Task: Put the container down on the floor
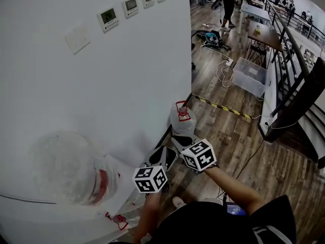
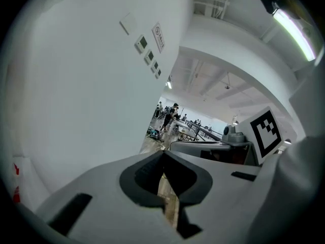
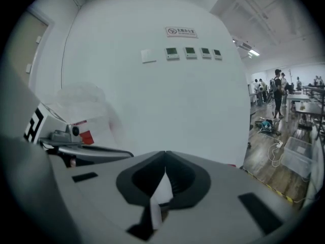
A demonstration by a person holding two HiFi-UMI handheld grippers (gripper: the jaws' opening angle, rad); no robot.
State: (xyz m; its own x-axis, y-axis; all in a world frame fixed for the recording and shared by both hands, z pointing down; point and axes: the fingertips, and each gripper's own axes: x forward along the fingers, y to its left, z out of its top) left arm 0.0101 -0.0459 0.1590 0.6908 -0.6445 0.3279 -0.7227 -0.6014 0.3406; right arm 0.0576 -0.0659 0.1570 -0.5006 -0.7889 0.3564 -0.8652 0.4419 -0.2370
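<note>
A clear water container (image 1: 182, 118) with a red handle on its cap stands upright on the wood floor against the white wall. My left gripper (image 1: 167, 154) and right gripper (image 1: 179, 140) hang side by side just this side of it, apart from it. Both are shut with nothing between the pads, as the left gripper (image 2: 163, 154) and right gripper (image 3: 165, 155) show in their own views. A second big clear container (image 1: 68, 168) with a red label lies close at the lower left, and it appears faintly as the container (image 3: 84, 105) in the right gripper view.
The curved white wall (image 1: 101, 75) carries several small control panels (image 1: 130, 5). A yellow-black strip (image 1: 223, 107) crosses the floor, with a clear plastic bin (image 1: 250, 75) and cables beyond it. A dark stair rail (image 1: 299, 100) runs on the right. People stand far back.
</note>
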